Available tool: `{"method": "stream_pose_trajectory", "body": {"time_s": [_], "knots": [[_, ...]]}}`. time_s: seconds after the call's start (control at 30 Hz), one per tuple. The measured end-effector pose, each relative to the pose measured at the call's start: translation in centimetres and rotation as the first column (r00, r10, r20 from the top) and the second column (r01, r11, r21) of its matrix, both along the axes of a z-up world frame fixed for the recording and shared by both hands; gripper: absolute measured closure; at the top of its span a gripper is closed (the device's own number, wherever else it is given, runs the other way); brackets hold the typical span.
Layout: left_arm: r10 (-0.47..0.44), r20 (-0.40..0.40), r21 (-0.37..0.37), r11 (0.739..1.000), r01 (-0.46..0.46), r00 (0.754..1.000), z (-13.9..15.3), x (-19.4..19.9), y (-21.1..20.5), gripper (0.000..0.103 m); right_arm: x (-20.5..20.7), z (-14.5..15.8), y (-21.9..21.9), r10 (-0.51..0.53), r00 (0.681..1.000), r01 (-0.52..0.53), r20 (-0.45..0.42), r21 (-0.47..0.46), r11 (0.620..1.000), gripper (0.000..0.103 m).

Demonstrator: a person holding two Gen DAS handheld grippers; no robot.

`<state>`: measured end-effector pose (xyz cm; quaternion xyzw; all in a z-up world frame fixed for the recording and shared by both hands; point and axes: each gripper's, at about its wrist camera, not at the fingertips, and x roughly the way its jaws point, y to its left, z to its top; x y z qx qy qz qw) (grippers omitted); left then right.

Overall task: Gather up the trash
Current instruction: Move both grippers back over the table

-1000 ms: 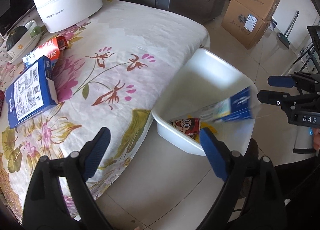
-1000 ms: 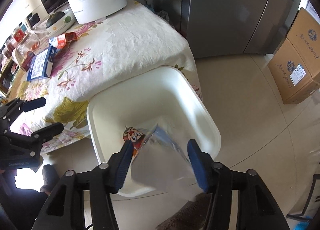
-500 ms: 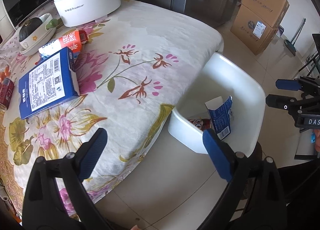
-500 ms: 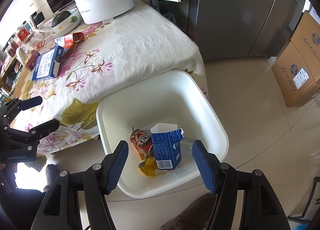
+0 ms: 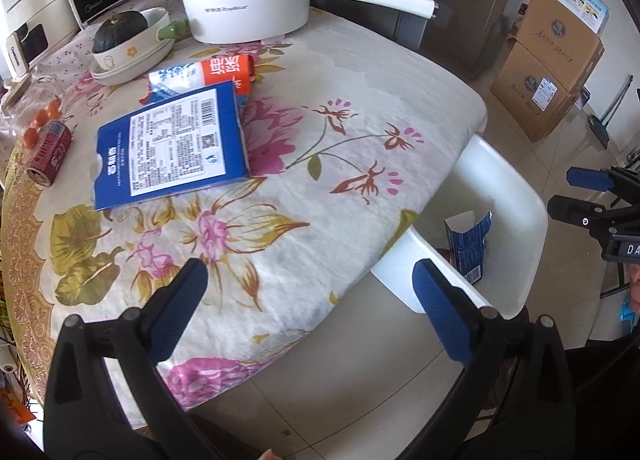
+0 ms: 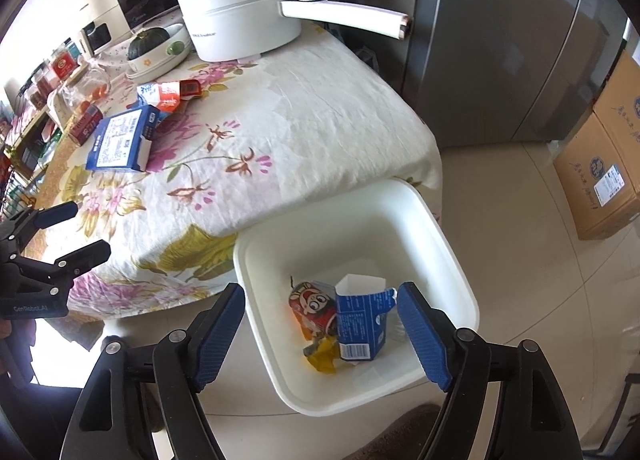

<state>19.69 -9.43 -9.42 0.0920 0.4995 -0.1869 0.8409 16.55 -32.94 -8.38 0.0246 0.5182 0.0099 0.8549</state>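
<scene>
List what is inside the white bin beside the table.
The white bin holds a torn blue carton, a red cartoon-printed wrapper and a yellow scrap. Anything beneath them is covered.

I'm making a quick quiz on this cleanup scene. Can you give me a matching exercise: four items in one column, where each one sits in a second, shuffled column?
Items:
1. torn blue carton
2. flat blue box
3. dark green squash
4. red can

Places:
A. in a white bowl
B. lying on its side near the table's edge
C. inside the white bin
D. on the floral tablecloth, overlapping an orange and white packet

Pairs: 1-C, 2-D, 3-A, 4-B
</scene>
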Motion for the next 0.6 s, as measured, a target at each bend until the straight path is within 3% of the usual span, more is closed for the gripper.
{"method": "stream_pose_trajectory", "body": {"time_s": [0.33, 0.43, 0.5, 0.6], "knots": [[0.101, 0.032, 0.009, 0.995, -0.101, 0.994, 0.5, 0.3, 6.0, 0.001, 1.6, 0.5, 3.7, 0.046, 0.999, -0.046, 0.018, -0.008, 0.999, 0.017], [0.129, 0.043, 0.008, 0.992, -0.129, 0.991, 0.6, 0.3, 7.8, 0.001, 2.1, 0.6, 5.1, 0.058, 0.998, -0.058, 0.03, -0.009, 0.998, 0.011], [0.145, 0.05, 0.006, 0.989, -0.146, 0.988, 0.8, 0.2, 8.9, 0.001, 2.4, 0.7, 6.1, 0.069, 0.997, -0.068, 0.043, -0.007, 0.998, 0.0], [0.17, 0.058, 0.008, 0.985, -0.171, 0.984, 0.9, 0.2, 10.5, 0.001, 2.8, 0.8, 7.5, 0.089, 0.994, -0.089, 0.056, -0.008, 0.996, 0.0]]}}
